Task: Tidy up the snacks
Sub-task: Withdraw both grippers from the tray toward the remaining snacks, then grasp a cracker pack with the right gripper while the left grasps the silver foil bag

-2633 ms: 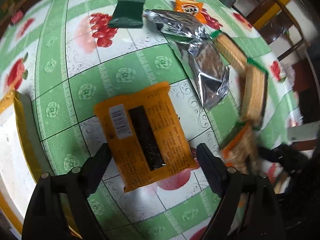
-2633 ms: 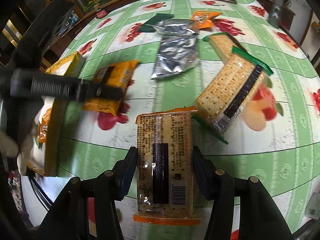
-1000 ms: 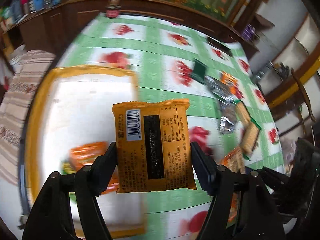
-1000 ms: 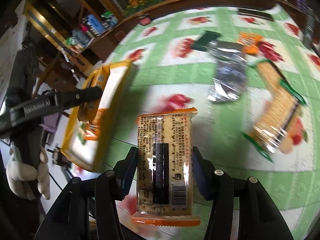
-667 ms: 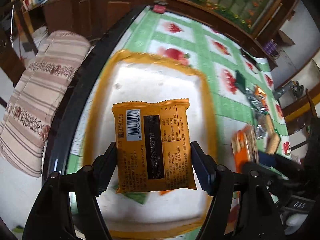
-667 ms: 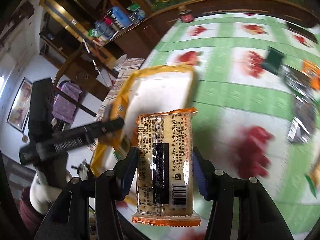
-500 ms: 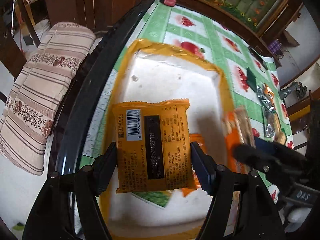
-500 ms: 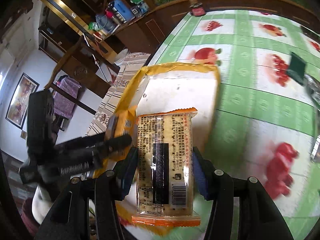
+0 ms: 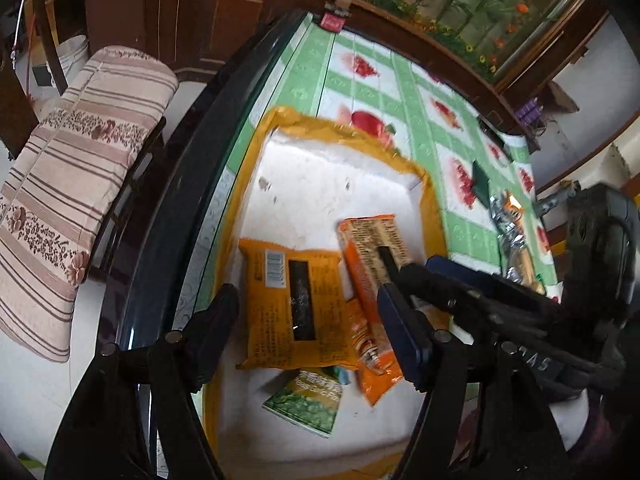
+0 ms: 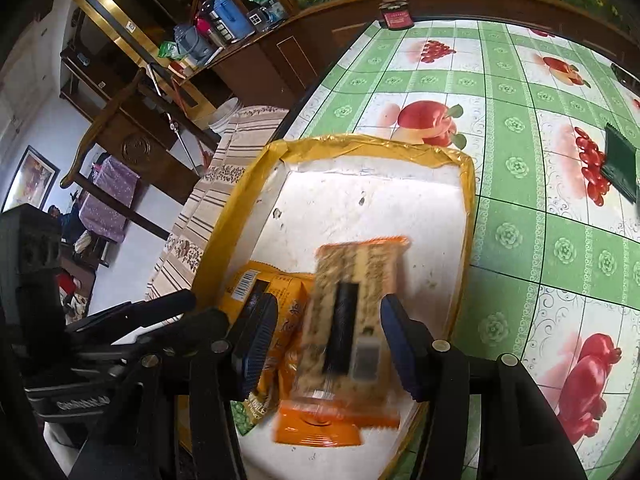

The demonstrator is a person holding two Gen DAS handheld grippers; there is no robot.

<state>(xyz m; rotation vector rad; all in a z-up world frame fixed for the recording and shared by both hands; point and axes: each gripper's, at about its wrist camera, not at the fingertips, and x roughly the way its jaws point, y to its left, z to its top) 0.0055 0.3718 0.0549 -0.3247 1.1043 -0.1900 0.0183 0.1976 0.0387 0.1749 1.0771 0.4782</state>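
A white box with yellow taped rim (image 9: 256, 148) (image 10: 468, 184) sits at the table's edge. My left gripper (image 9: 308, 336) is open above it; the orange snack packet (image 9: 296, 308) (image 10: 256, 284) lies loose in the box between the spread fingers. My right gripper (image 10: 328, 340) is open; the clear cracker packet with orange ends (image 10: 352, 320) (image 9: 372, 256) is blurred between its fingers, dropping into the box beside the orange packet. A green packet (image 9: 308, 400) lies in the box under them.
More snacks lie far right on the green fruit-print tablecloth (image 10: 520, 92): a dark green packet (image 10: 620, 160) (image 9: 480, 184), silver and orange packets (image 9: 506, 216). A striped cushioned chair (image 9: 72, 184) stands beside the dark table edge (image 9: 192, 152).
Both grippers have opened over the box. The orange packet has dropped from the left gripper into the box, and the cracker packet has left the right gripper's grip.
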